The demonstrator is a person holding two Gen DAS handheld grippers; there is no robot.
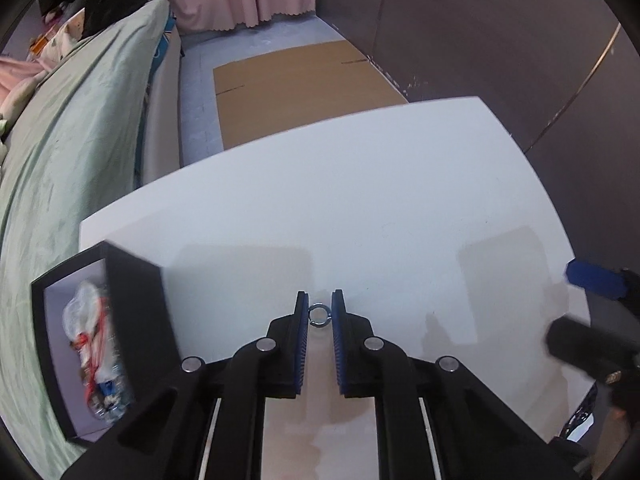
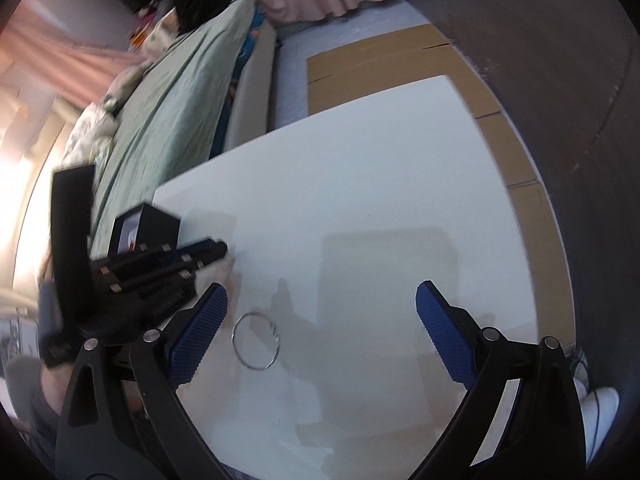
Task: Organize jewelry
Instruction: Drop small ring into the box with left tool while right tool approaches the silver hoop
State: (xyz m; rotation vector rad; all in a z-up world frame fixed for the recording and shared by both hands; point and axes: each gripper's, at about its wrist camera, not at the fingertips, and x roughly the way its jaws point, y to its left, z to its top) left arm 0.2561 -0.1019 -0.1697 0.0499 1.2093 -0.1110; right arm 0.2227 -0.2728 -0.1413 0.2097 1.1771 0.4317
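Observation:
My left gripper [image 1: 319, 307] is shut on a small silver ring [image 1: 319, 316], held between its blue pads just above the white table [image 1: 360, 200]. An open black jewelry box [image 1: 100, 340] stands at the table's left edge with several bright items inside. My right gripper [image 2: 320, 300] is open wide and empty over the table [image 2: 380, 180]. A thin silver bangle [image 2: 256, 341] lies flat on the table between its fingers, nearer the left finger [image 2: 200, 332]. The left gripper [image 2: 216, 249] and the box [image 2: 146, 230] show at the left in the right wrist view.
A bed with a green sheet [image 1: 72, 140] runs along the table's left side. Flat cardboard [image 1: 300, 88] lies on the floor beyond the table. A dark wall [image 1: 500, 40] stands at the right. The right gripper's finger [image 1: 596, 278] shows at the right edge.

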